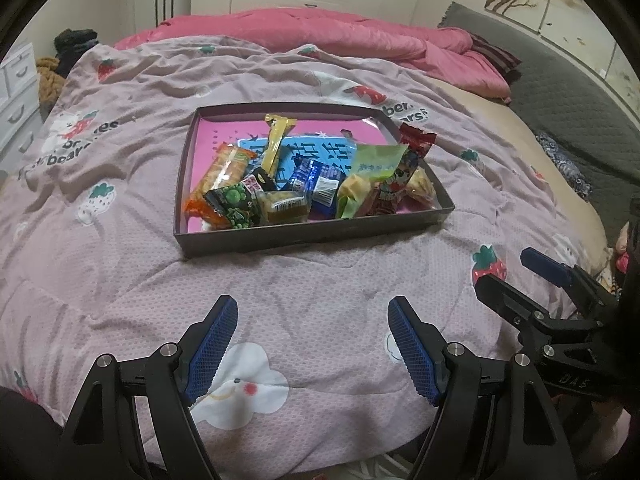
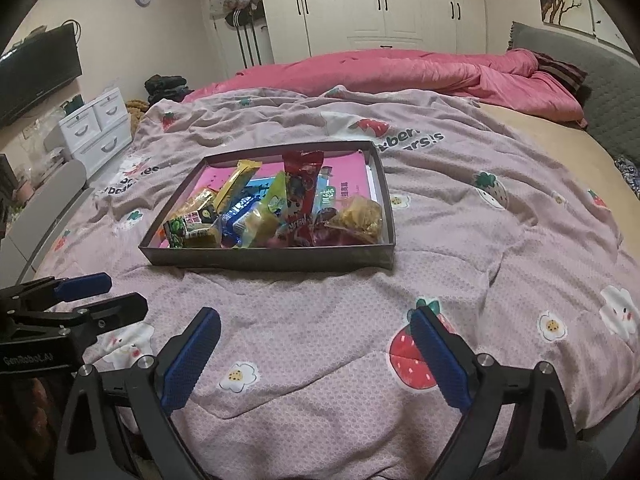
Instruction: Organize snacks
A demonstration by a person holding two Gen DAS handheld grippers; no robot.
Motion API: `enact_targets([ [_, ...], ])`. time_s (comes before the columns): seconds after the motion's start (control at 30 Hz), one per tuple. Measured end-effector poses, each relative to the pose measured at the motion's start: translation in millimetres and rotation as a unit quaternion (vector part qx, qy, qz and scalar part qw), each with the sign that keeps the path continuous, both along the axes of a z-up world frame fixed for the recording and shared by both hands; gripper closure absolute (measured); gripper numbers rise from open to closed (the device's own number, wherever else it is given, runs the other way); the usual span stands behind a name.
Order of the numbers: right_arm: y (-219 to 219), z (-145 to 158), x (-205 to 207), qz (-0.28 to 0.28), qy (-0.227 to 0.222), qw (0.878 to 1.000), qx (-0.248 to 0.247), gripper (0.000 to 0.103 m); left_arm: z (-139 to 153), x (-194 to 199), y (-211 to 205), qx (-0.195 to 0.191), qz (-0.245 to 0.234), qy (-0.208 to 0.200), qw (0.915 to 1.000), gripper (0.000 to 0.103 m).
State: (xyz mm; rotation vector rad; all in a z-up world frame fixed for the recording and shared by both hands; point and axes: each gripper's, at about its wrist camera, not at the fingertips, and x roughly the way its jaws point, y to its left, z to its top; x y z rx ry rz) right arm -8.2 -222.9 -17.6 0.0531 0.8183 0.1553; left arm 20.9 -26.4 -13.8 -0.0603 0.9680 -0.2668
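Note:
A shallow dark box (image 1: 304, 236) (image 2: 272, 258) with a pink lining lies on the pink strawberry-print quilt (image 1: 320, 280). Several snack packets are piled in its near half: an orange pack (image 1: 220, 178), a green pea bag (image 1: 234, 202), a yellow bar (image 1: 276, 140) (image 2: 236, 182), a blue pack (image 1: 320, 186), a light green pack (image 1: 372, 170) and a red cartoon pack (image 1: 400, 184) (image 2: 300, 196). My left gripper (image 1: 310, 320) is open and empty, near of the box. My right gripper (image 2: 316, 332) is open and empty beside it; it also shows in the left wrist view (image 1: 516, 272).
A bunched pink duvet (image 2: 400, 72) lies at the far side of the bed, with a grey headboard (image 2: 580, 80) at right. White drawers (image 2: 96, 128) and a TV (image 2: 36, 72) stand left of the bed. Wardrobes (image 2: 380, 4) line the far wall.

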Motion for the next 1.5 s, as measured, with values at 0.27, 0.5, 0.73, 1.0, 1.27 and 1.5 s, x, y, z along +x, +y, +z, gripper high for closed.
enact_targets([
  [0.27, -0.5, 0.9, -2.9, 0.002, -0.003, 1.000, -0.001, 0.007, 1.3, -1.5, 0.4, 0.003, 0.001, -0.003, 1.0000, 0.024],
  [0.5, -3.0, 1.3, -2.3, -0.002, -0.003, 1.000, 0.002, 0.007, 3.5, -3.5, 1.2, 0.005, 0.004, -0.009, 0.9999, 0.024],
  [0.73, -0.7, 3.2, -2.6, 0.003, -0.011, 1.000, -0.003, 0.007, 3.6, -3.4, 1.9, 0.012, 0.010, -0.011, 0.9998, 0.024],
  [1.0, -0.7, 3.5, -2.1, 0.000, -0.011, 1.000, -0.006, 0.007, 4.2, -4.4, 3.6, 0.018, 0.016, -0.013, 0.9996, 0.024],
  [1.27, -0.9, 2.8, -0.9, -0.001, -0.011, 1.000, -0.007, 0.007, 4.0, -4.3, 3.5, 0.029, 0.019, -0.014, 0.9993, 0.024],
  [1.5, 0.3, 1.7, -1.1, 0.001, -0.013, 1.000, -0.014, 0.006, 1.1, -1.7, 5.3, 0.038, 0.029, -0.012, 0.9988, 0.024],
])
